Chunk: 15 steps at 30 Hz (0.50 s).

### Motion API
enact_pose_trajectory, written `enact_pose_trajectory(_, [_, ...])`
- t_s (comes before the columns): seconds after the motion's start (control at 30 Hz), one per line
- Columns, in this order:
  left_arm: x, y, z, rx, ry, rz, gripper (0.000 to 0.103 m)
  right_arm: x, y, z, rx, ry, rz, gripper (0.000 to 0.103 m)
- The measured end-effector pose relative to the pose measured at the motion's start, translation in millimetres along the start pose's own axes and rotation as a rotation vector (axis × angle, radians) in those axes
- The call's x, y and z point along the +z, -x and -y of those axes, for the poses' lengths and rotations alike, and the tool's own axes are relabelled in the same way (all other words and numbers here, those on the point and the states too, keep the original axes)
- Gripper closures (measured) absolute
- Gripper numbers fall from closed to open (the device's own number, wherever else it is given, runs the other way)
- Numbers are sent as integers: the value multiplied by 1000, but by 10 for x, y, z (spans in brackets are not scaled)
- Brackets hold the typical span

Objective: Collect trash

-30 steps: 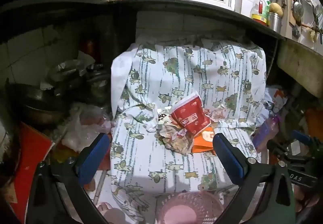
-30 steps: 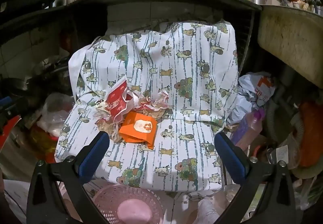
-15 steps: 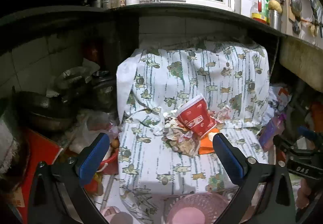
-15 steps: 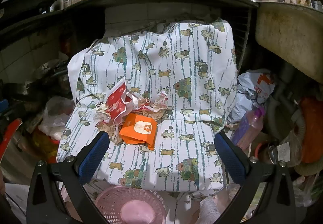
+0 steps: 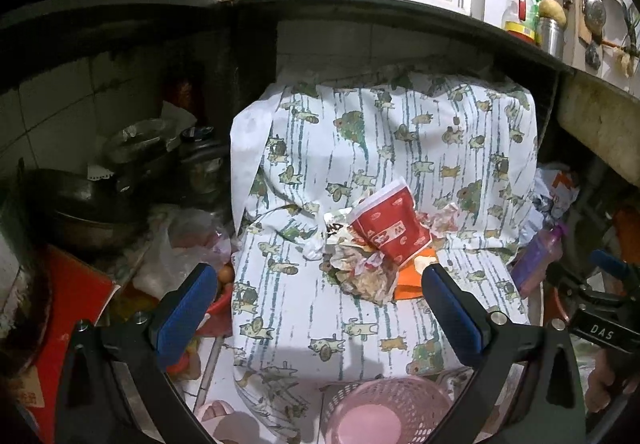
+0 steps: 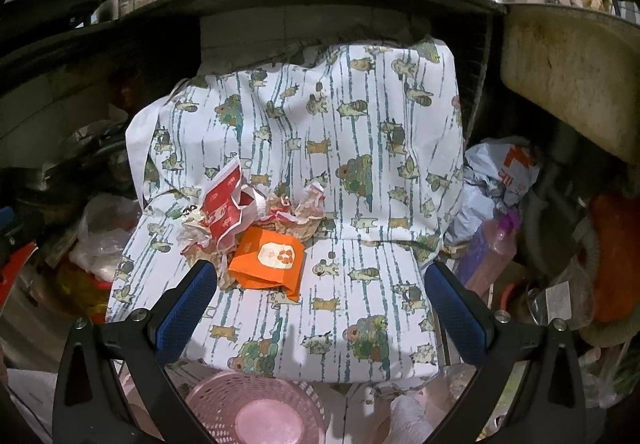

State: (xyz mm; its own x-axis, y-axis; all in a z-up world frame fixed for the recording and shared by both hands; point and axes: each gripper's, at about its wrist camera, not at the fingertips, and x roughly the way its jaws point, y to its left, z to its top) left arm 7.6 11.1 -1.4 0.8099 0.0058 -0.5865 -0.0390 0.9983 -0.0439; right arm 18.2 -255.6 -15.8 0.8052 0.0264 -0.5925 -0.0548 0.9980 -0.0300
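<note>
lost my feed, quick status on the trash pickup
Left gripper open, empty. Right gripper open, empty. Trash pile untouched on the cloth-covered seat; pink basket below. Path clear.

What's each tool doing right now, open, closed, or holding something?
Left tool: open, holding nothing, aimed at the trash pile.
Right tool: open, holding nothing, in front of the orange packet.

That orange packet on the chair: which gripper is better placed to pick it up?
Probably the right gripper: the orange packet lies unobstructed between its open fingers. From the left gripper, the red carton partly covers it.
</note>
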Motion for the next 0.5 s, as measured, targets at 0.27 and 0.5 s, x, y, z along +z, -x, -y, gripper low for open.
enact_pose_trajectory(0.27, [-24,-30,0,0,-11,-8,0,-20,27,-127,3,55,11,0])
enact_pose_trajectory(0.5, [-51,23,23,26,-42,21,0,-30,20,-158,2,67,12,0])
